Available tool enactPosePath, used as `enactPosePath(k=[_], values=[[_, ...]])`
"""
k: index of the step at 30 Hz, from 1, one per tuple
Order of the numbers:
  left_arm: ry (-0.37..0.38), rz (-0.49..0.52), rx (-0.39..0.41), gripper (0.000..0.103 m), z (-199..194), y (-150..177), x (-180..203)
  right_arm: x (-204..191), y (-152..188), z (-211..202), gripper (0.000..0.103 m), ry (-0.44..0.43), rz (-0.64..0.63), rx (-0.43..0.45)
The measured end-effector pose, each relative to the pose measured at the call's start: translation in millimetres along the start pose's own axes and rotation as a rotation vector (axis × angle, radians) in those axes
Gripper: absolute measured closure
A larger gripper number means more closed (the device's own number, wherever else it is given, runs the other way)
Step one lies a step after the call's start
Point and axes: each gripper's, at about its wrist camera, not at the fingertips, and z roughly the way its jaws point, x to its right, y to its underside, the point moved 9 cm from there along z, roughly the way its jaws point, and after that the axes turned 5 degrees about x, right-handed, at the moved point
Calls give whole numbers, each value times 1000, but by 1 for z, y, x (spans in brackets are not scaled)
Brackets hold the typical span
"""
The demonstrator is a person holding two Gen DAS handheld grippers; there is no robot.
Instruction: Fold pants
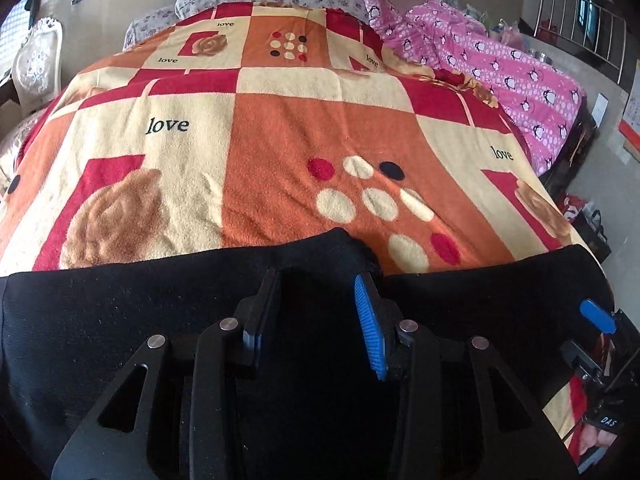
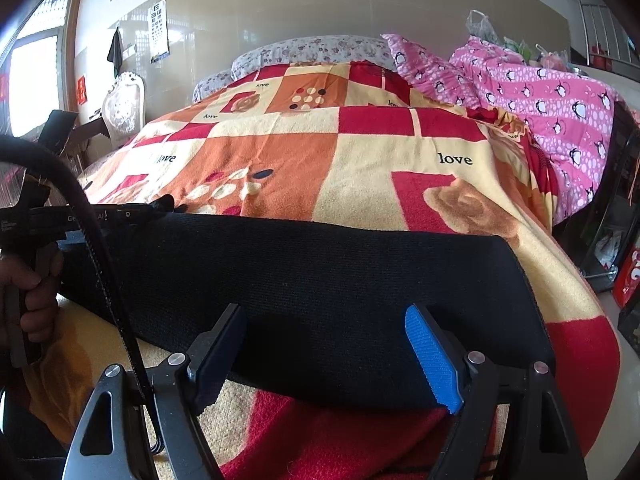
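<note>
1. Black pants (image 1: 120, 320) lie flat on a patchwork blanket (image 1: 280, 128) covering the bed, pink quilt (image 1: 520, 80) beyond.
2. Left gripper (image 1: 316, 308) hovers agape over them.
3. Right gripper (image 2: 324, 344) stands wide, gripping nothing.

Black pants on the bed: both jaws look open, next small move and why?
Probably close the right gripper on the near edge of the black pants. Its jaws stand open astride that edge, pinching nothing. The left gripper also hangs open over the cloth, so neither has hold for a fold.
</note>
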Motion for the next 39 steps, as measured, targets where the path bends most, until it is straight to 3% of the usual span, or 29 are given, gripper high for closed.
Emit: enactPosePath(k=[21, 23, 26, 30, 34, 37, 39], values=[[39, -48, 47, 66, -7, 4, -1, -2, 0, 1, 17, -6, -41, -44], [43, -52, 49, 66, -8, 5, -1, 3, -4, -7, 22, 12, -47, -52], [48, -58, 52, 66, -8, 5, -2, 20, -20, -35, 24, 41, -10, 6], [54, -61, 61, 65, -12, 6, -2, 64, -34, -76, 24, 47, 166, 62], [54, -64, 69, 65, -14, 7, -3, 114, -11, -90, 24, -41, 540, 43], [47, -56, 69, 65, -14, 7, -2, 143, 19, -81, 24, -128, 902, 15], [47, -57, 70, 65, -14, 7, -2, 145, 32, -71, 25, -172, 1015, -24]])
